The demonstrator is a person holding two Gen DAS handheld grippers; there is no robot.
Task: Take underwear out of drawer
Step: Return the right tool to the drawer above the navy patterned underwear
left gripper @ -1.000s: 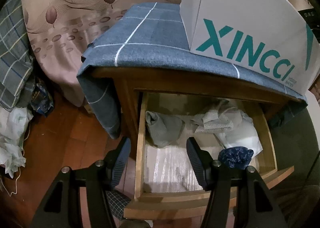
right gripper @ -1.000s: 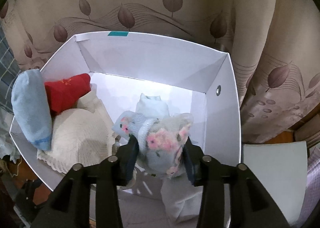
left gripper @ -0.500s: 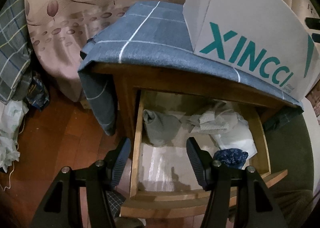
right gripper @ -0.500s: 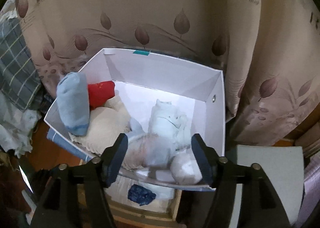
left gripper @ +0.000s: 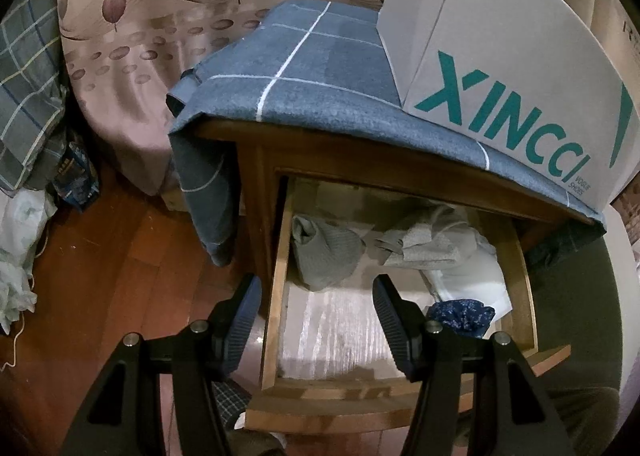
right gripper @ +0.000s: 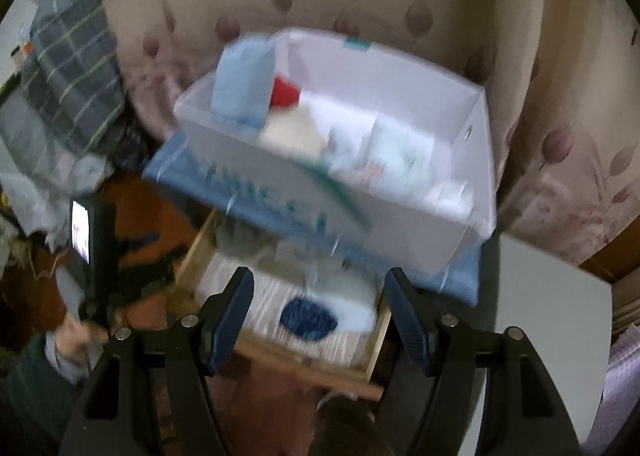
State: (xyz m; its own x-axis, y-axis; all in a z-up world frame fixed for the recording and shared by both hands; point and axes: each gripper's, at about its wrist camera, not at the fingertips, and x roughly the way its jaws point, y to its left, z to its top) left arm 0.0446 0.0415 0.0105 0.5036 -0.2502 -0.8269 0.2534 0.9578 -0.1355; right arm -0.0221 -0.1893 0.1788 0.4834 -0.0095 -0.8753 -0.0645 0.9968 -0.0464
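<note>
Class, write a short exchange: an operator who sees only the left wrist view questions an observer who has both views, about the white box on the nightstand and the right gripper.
Operator: I see only the outside of the white box. What is in it?
Observer: A light blue roll, a red piece and a cream piece; the rest is too blurred to tell.
Operator: Is the right gripper holding anything?
Observer: No. The right gripper is open, with nothing between its fingers.
</note>
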